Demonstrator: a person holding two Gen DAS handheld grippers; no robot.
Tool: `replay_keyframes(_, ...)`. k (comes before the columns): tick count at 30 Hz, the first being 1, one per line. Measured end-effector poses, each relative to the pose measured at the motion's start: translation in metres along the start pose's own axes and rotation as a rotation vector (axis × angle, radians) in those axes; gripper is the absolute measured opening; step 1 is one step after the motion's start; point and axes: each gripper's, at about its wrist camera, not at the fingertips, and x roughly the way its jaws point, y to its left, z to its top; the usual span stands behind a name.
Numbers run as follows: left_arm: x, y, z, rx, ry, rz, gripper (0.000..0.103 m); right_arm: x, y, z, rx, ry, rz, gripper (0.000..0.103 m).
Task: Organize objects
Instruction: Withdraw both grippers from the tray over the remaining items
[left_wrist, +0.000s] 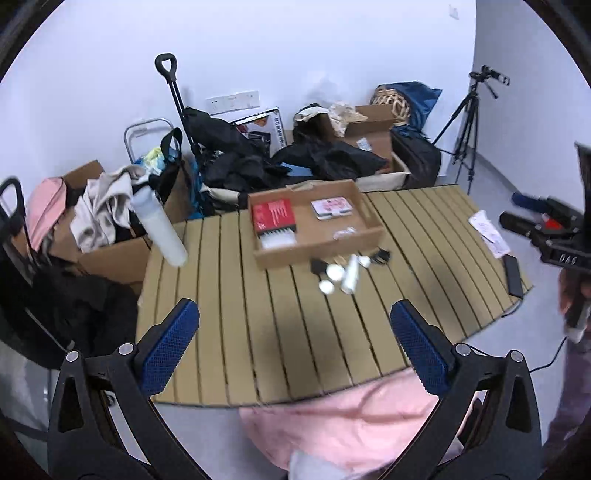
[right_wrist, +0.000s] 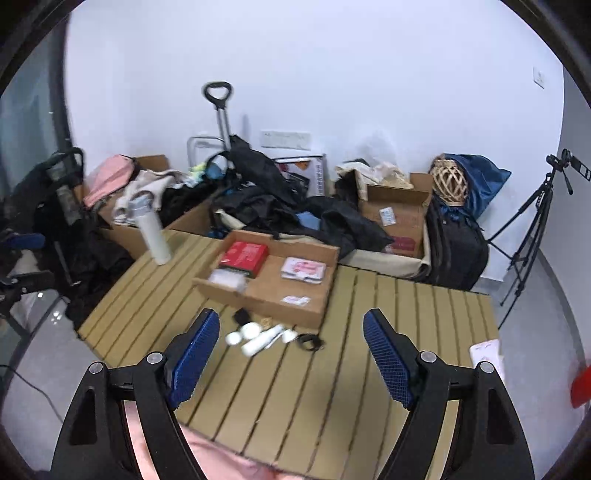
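Note:
A shallow cardboard tray (left_wrist: 373, 236) (right_wrist: 221, 290) sits on the slatted tan table (left_wrist: 229, 350) (right_wrist: 332, 398). Inside it lie a red box (left_wrist: 274, 215) (right_wrist: 243, 255), a pink-and-white packet (left_wrist: 330, 207) (right_wrist: 303, 268) and small white items. In front of the tray lie a white tube (left_wrist: 350, 275) (right_wrist: 260, 341), white round caps (left_wrist: 334, 272) (right_wrist: 249, 329) and small black pieces (left_wrist: 380, 255) (right_wrist: 309, 341). A tall white bottle (left_wrist: 162, 230) (right_wrist: 154, 236) stands at the table's left edge. My left gripper (left_wrist: 295, 325) and right gripper (right_wrist: 291, 339) are open, high above the table, holding nothing.
Behind the table are cardboard boxes (left_wrist: 110, 254) (right_wrist: 400, 218) heaped with clothes, black bags, a trolley handle (left_wrist: 168, 70) (right_wrist: 218, 94) and a tripod (left_wrist: 469, 140) (right_wrist: 532, 229). Papers (left_wrist: 487, 232) and a black device (left_wrist: 513, 275) lie at the table's right end. Pink fabric (left_wrist: 351, 432) is below me.

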Motion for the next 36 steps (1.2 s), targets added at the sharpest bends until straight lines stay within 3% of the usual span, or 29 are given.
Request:
replay_keyframes(3,-0.011,-0.003,-0.056,-0.034,-0.077,0.004,0.103,-0.011,0.018,-0.059,0.041,-0.020,0.019,0.084)
replay_keyframes(7,-0.008,-0.006,-0.124,-0.103,-0.109,0.036,0.103,-0.018,0.045,-0.140,0.052,-0.028,0.024,0.084)
replay_keyframes(10,0.004,-0.009,-0.161,-0.142,-0.114,0.062,0.103,-0.021,0.054,-0.180,0.073,-0.015,0.075,0.084)
replay_keyframes(13,0.023,-0.014,-0.174,-0.145,-0.045,0.039,0.103,-0.016,0.055,-0.196,0.112,0.029,0.127,0.084)
replay_keyframes(17,0.032,-0.021,-0.175,-0.126,-0.045,0.048,0.103,-0.012,0.055,-0.204,0.124,0.028,0.092,0.083)
replay_keyframes(21,0.050,-0.026,-0.172,-0.114,-0.070,-0.014,0.103,0.006,0.051,-0.207,0.133,0.071,0.085,0.083)
replay_keyframes(23,0.070,-0.029,-0.168,-0.100,-0.107,-0.047,0.103,0.020,0.046,-0.211,0.141,0.097,0.078,0.075)
replay_keyframes(27,0.118,-0.034,-0.145,-0.048,-0.132,-0.085,0.100,0.050,0.033,-0.213,0.161,0.144,0.068,0.068)
replay_keyframes(30,0.172,-0.039,-0.117,-0.011,-0.122,-0.131,0.088,0.074,0.025,-0.201,0.171,0.166,0.074,0.065)
replay_keyframes(33,0.236,-0.046,-0.093,0.035,-0.041,-0.088,0.067,0.102,0.020,-0.182,0.167,0.175,0.090,0.065)
replay_keyframes(36,0.284,-0.050,-0.073,0.066,-0.006,-0.078,0.062,0.133,0.017,-0.161,0.163,0.189,0.102,0.065)
